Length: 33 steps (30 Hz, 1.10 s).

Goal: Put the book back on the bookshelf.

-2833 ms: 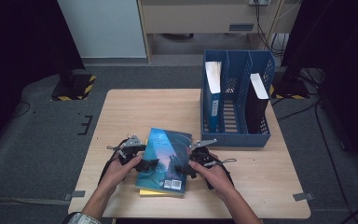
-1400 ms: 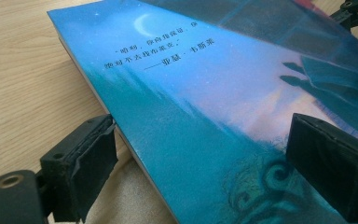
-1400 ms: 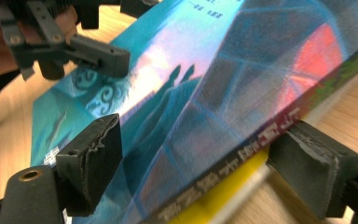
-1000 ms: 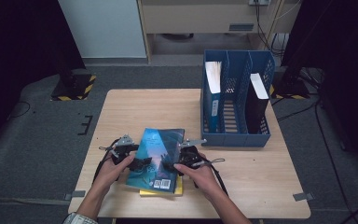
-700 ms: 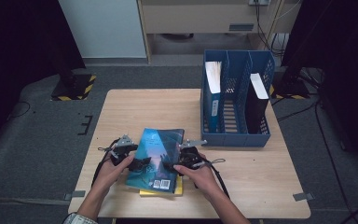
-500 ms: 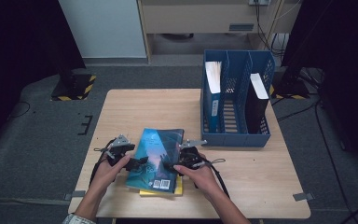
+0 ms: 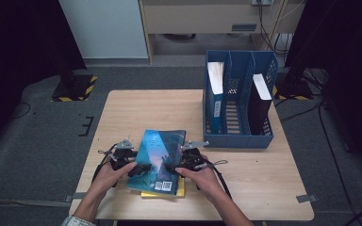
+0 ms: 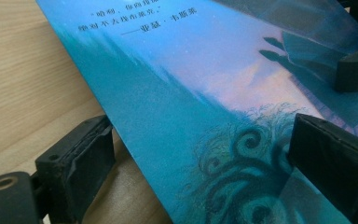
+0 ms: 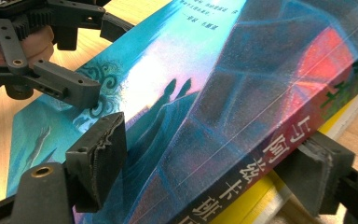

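Since a few seconds ago, we have pulled the blue book (image 7: 159, 159) a little nearer to us and to the left, and for the last second both our hands have kept still. Now the book sits tilted at the near edge of the wooden table (image 7: 141, 113), with its near end on top of a yellow book (image 7: 180, 192) that lies flat under it. Our left gripper (image 7: 139, 170) has one jaw on the cover and one under the left edge, and it looks clenched on the book. Our right gripper (image 7: 169, 168) does the same on the spine side, clamped on the thick spine with one jaw above and one below. We hold it from both sides so it will not slip or flop open. We think we lift it next and carry it to the blue file rack (image 7: 238, 139) far on the right, where two books already stand.
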Each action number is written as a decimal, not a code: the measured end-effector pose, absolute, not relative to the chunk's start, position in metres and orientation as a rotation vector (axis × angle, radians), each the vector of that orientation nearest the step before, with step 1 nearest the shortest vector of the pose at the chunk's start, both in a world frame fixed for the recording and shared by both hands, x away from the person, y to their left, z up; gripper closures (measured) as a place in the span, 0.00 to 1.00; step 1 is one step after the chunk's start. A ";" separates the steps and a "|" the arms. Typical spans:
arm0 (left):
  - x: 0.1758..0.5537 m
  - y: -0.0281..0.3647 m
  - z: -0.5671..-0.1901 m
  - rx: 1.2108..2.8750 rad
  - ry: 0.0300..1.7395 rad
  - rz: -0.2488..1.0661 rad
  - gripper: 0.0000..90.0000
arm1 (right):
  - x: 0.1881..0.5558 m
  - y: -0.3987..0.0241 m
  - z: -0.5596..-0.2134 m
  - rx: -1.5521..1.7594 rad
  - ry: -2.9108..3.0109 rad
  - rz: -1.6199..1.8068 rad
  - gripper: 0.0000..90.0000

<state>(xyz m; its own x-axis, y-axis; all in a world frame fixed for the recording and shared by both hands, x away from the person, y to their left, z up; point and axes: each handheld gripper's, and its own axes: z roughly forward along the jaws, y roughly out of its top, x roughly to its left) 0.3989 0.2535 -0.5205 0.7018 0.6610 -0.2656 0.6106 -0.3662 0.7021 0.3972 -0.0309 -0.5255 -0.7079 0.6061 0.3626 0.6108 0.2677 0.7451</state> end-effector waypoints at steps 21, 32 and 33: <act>0.400 0.262 -0.507 2.043 1.068 0.129 0.45 | 0.407 -0.023 -0.515 -1.243 -2.503 -1.368 0.35; 0.404 0.268 -0.501 2.031 1.113 0.106 0.66 | 0.420 -0.013 -0.502 -1.226 -2.501 -1.325 0.55; 0.405 0.268 -0.499 2.039 1.111 0.108 0.68 | 0.421 -0.012 -0.501 -1.232 -2.500 -1.316 0.56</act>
<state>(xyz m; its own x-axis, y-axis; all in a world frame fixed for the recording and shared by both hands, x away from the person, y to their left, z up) 0.4046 0.2681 -0.4995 0.6114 0.7402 -0.2798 0.6725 -0.2996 0.6767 0.4209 -0.0123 -0.5006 -0.6791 0.6225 0.3891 0.6731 0.3164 0.6685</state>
